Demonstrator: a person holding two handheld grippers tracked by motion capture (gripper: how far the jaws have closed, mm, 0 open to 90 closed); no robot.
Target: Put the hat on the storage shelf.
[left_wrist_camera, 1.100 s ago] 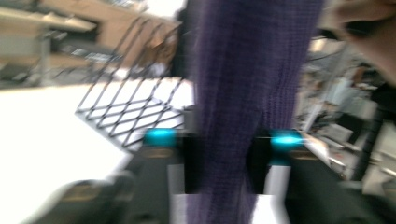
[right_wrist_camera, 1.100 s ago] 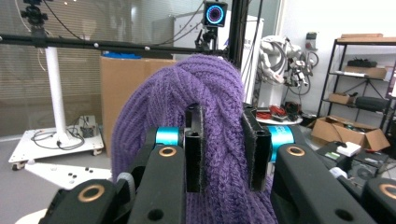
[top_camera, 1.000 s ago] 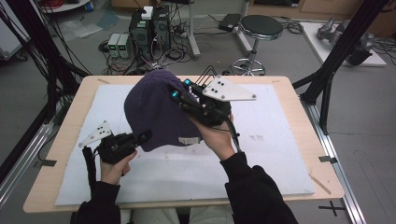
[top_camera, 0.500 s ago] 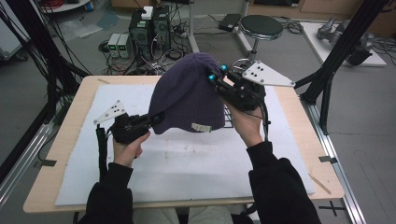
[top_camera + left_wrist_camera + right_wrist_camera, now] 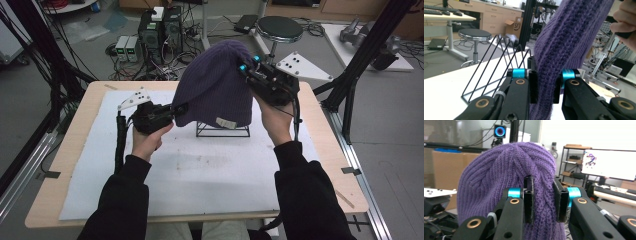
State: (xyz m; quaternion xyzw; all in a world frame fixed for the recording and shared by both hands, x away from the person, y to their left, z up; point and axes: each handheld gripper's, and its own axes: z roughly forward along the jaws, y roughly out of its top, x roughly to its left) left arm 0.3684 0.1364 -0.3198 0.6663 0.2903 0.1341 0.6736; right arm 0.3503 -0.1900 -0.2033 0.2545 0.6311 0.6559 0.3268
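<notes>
The purple ribbed knit beanie (image 5: 215, 85) is hanging above the black wire rack (image 5: 223, 131) on the surface, the left hand-held gripper (image 5: 176, 109) pinching its brim, the right hand-held gripper (image 5: 245, 67) clamping its crown.

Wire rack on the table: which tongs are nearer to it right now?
Left. The left tongs pinch the hat low beside the wire rack; the right tongs grip the hat higher up, above it.

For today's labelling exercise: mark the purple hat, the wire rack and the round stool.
purple hat (image 5: 215, 85), high view, middle of the knit body.
wire rack (image 5: 489, 65), left gripper view, one slanted black wire.
round stool (image 5: 280, 28), high view, dark seat top.
</notes>
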